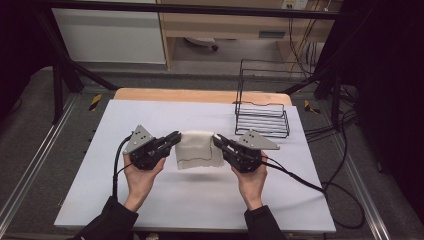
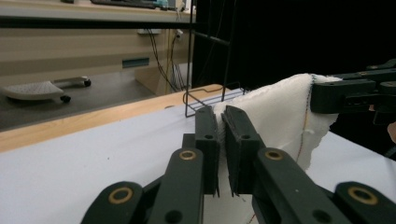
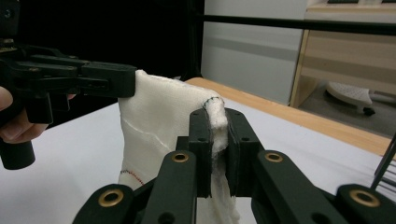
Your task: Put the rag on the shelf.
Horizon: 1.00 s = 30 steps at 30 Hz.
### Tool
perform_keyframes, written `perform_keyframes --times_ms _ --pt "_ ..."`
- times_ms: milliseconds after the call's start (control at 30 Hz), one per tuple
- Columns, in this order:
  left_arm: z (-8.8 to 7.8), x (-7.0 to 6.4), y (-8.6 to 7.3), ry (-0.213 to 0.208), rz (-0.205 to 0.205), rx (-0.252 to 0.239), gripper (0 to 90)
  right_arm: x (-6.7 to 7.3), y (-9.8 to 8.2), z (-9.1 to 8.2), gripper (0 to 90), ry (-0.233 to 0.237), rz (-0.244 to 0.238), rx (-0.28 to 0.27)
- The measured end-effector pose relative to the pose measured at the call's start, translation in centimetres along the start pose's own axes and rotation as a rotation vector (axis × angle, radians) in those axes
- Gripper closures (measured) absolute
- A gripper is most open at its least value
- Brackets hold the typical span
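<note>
Red stitching on white cloth [image 3: 154, 140], plain beside right tool [image 3: 217, 149].

light: table sheet [image 1: 200, 200] evenly lit from above, surroundings at 3 and 9 o'clock left near black | shadows: a soft one cast below the white cloth [image 1: 199, 149] toward 6 o'clock | glare: none seen | focus: high view slightly soft; backgrounds blurred in both gripper views | distortion: none noticed
</note>
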<state>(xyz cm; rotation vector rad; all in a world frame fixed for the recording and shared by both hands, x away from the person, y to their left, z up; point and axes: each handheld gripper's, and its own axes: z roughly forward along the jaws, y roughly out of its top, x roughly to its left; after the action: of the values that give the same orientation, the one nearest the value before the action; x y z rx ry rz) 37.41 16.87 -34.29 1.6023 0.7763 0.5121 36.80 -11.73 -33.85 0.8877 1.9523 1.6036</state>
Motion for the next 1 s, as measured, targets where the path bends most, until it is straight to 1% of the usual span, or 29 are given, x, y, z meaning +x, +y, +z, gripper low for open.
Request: perform_keyframes --times_ms 100,200,333,500,700,867,1000 --pt "0.2 -0.4 0.4 -0.004 -0.002 -0.022 84.1 -0.2 0.5 -0.5 82.6 -0.012 -0.005 -0.025" --pt "0.6 -0.7 0.8 -0.008 -0.012 -0.046 84.1 -0.3 0.8 -1.0 82.6 -0.024 -0.007 -0.038" --pt "1.1 -1.0 1.0 -0.016 -0.021 -0.057 84.1 -0.6 1.2 -1.5 82.7 -0.037 -0.017 -0.050" --pt "1.6 -1.5 1.7 -0.020 -0.015 -0.074 84.1 -1.0 1.7 -2.0 82.7 -0.051 -0.019 -0.064" --pt "2.2 -2.0 2.7 -0.018 0.003 -0.092 84.1 -1.4 2.4 -2.7 82.7 -0.066 -0.019 -0.089" --pt "2.7 -2.4 3.3 -0.020 0.006 -0.105 84.2 -1.8 3.1 -3.1 82.7 -0.083 -0.030 -0.102" --pt "3.2 -2.7 4.0 -0.022 0.008 -0.114 84.2 -2.1 3.4 -3.5 82.7 -0.095 -0.028 -0.110"
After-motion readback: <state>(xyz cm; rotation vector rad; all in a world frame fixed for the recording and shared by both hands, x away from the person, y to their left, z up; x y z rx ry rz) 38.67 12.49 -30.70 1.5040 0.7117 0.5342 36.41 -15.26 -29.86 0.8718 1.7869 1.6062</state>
